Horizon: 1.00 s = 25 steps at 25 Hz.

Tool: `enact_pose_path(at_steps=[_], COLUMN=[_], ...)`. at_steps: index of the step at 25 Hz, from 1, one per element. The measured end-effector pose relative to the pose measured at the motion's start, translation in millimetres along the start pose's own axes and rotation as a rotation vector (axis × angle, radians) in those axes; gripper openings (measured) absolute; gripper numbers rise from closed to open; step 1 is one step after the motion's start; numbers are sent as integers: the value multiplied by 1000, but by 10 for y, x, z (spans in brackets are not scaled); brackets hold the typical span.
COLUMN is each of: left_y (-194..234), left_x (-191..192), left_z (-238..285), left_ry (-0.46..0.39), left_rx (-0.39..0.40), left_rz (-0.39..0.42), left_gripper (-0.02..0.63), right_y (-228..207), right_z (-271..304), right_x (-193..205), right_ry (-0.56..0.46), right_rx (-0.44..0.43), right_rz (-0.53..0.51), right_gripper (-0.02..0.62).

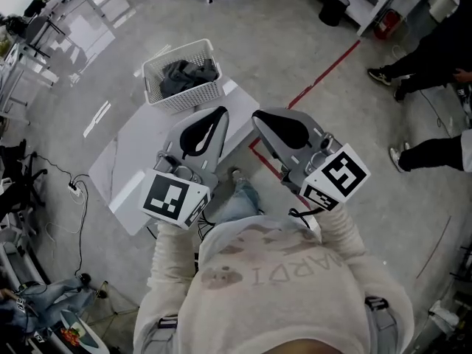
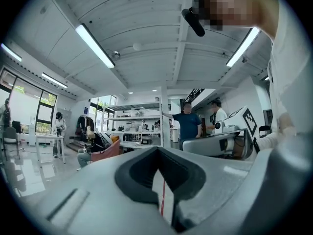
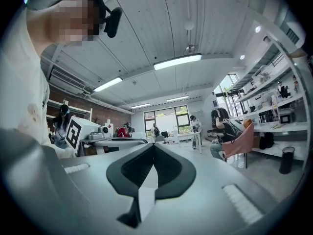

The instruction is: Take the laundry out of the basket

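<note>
A white slatted basket [image 1: 193, 96] stands at the far end of a white table [image 1: 140, 153], with dark grey laundry [image 1: 188, 74] heaped inside it. My left gripper [image 1: 219, 113] is held up over the table's near right part, short of the basket, jaws shut and empty. My right gripper [image 1: 258, 116] is raised beside it past the table's right edge, also shut with nothing in it. In the left gripper view the left gripper [image 2: 157, 148] points up across the room, and the right gripper [image 3: 154, 145] does the same in its own view; neither shows the basket.
Red tape [image 1: 324, 72] runs across the grey floor right of the table. A black bin [image 1: 333, 9] stands at the back. A person's legs [image 1: 420, 65] are at the far right. Cables [image 1: 74, 190] lie on the floor to the left, near desks.
</note>
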State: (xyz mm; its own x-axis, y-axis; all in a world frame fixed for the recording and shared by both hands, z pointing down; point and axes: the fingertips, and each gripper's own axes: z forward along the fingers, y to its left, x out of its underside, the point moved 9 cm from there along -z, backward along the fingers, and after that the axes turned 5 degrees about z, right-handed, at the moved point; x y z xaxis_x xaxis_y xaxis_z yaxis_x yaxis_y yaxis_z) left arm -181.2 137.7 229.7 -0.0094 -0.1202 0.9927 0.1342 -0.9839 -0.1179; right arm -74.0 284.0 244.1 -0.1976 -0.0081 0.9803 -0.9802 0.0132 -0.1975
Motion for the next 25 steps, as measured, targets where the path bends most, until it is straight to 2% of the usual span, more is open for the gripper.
enact_pose_path(at_steps=[7,14,21,25], left_y=[651,1188,1502,1639], left_x=[24,39,106,153], left_z=[340,380,308,326], left_ry=[-1,-12,2,15], left_rx=[-62,-117,-197,-265], left_rz=[0,-8,-16,-28], left_gripper=[97,97,97,97], right_y=[-526,-711,-887,-1061], right_z=[628,1213,1592,1815], right_x=[-192,-368,-392,-415], right_ry=[15,17,28,39], right_rx=[-44,-94,-132,-186], right_rz=[-8,-40,-30,-26], right_gripper=[26,28,28,28])
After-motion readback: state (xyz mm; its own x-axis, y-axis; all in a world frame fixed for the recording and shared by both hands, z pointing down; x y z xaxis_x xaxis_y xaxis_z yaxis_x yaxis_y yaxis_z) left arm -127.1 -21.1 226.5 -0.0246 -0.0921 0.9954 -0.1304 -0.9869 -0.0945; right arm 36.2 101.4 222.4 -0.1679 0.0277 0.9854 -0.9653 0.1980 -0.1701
